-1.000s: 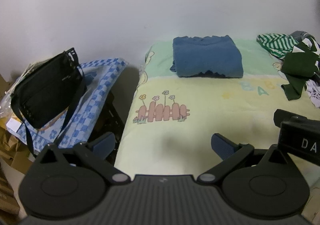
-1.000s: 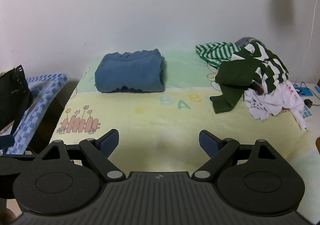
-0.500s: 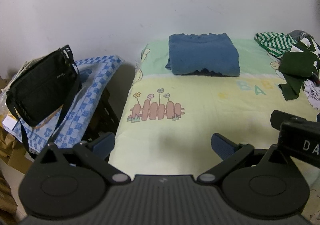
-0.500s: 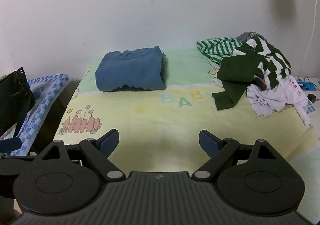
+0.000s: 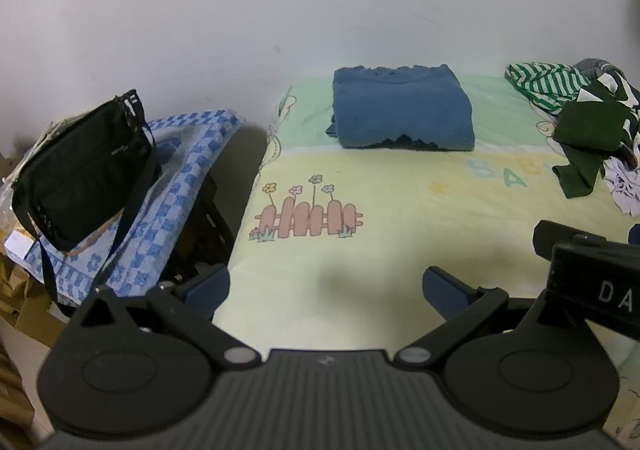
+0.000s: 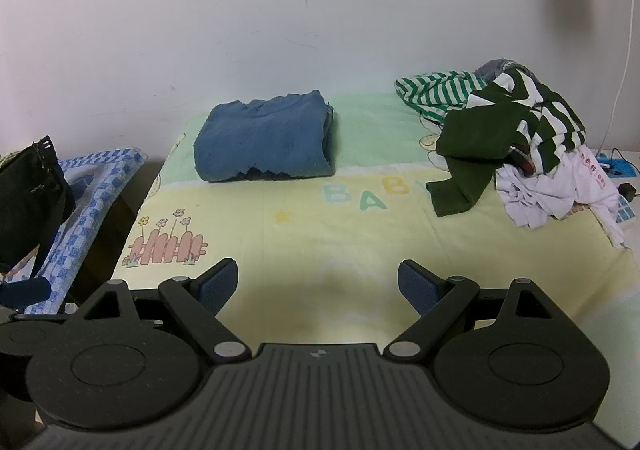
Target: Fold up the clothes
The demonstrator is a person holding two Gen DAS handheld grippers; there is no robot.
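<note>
A folded blue garment [image 5: 404, 113] [image 6: 264, 139] lies at the back of the yellow-green bed sheet [image 5: 400, 209] [image 6: 320, 226]. A heap of unfolded clothes [image 6: 516, 137] [image 5: 580, 117], green-striped, dark green and white, sits at the back right. My left gripper [image 5: 326, 290] is open and empty above the near left part of the bed. My right gripper [image 6: 318, 284] is open and empty above the near middle. The right gripper's body [image 5: 592, 282] shows at the right edge of the left wrist view.
A black shoulder bag [image 5: 84, 173] [image 6: 32, 177] lies on a blue checked cloth [image 5: 176, 185] to the left of the bed, over a dark gap. A white wall stands behind. A white cable [image 6: 624, 61] and blue items [image 6: 616, 169] are at the far right.
Both grippers have drawn back a little from the bed and stay open. The folded blue garment and the heap have not moved.
</note>
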